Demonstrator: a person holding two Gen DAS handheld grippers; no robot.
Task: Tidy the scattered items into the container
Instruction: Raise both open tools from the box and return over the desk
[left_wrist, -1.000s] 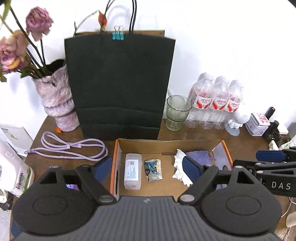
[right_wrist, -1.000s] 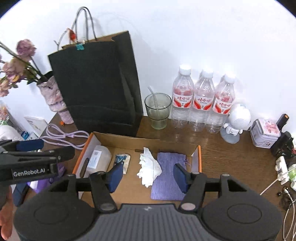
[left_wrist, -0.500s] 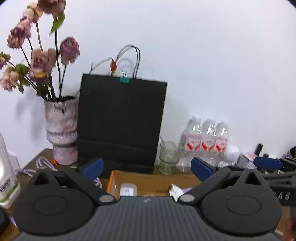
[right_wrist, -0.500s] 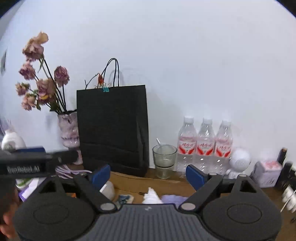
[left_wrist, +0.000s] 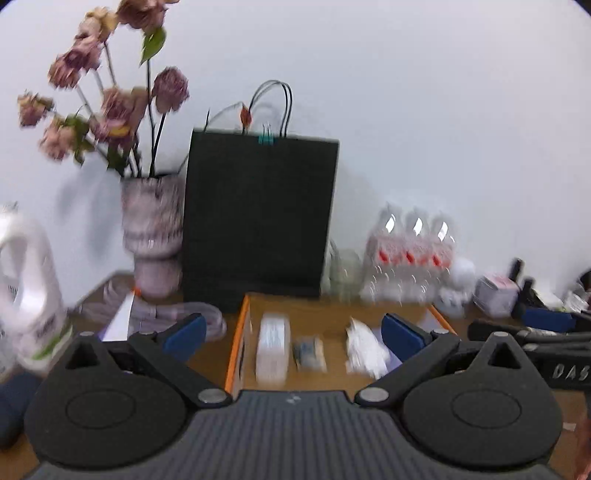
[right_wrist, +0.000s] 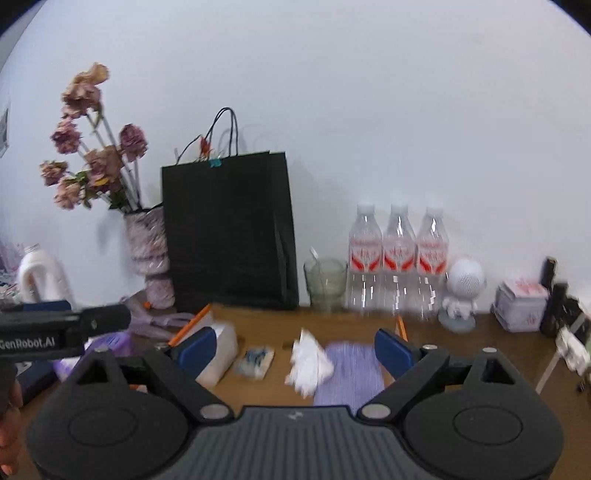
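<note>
- Before the left wrist camera, the left gripper (left_wrist: 291, 334) is standing wide and empty, facing the cardboard box (left_wrist: 238, 339), which is holding a white bottle (left_wrist: 272, 347), a small packet (left_wrist: 308, 352) and a crumpled tissue (left_wrist: 364, 350).
- From the right wrist, the right gripper (right_wrist: 295, 343) is opening with nothing between its jaws; a purple cloth (right_wrist: 349, 369) is lying in the box.
- A lilac cord (left_wrist: 177, 312) is lying outside, left of the box; likely next, it is calling for a low pinch on its bunched loops.

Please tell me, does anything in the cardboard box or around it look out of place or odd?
Slightly: a lilac cord lies loose on the table beside the vase, outside the cardboard box. In the box, a crumpled white tissue lies partly over the purple cloth.
</note>
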